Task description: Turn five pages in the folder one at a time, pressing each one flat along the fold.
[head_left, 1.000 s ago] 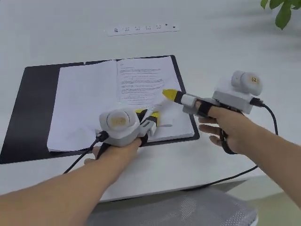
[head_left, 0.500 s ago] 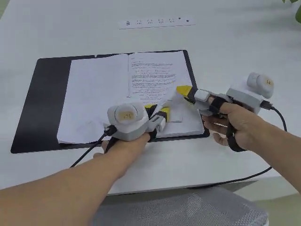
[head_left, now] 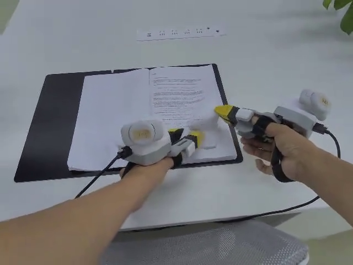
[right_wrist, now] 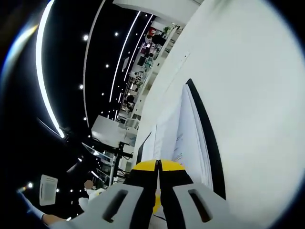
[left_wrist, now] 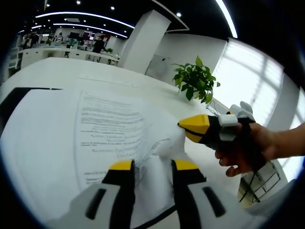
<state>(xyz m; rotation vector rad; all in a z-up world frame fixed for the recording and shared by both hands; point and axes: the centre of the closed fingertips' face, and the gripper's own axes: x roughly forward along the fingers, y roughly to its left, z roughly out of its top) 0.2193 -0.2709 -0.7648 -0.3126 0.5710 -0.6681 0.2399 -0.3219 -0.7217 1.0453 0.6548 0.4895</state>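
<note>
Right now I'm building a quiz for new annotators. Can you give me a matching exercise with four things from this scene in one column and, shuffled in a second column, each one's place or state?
Things:
1. left gripper
2. right gripper
3. power strip
4. plant

Place or state:
A. on the table beyond the far edge of the folder
B. open, over the lower part of the printed page
C. top right corner of the head view
D. shut on the printed page's lifted edge

Pairs: 1-B, 2-D, 3-A, 4-C
</note>
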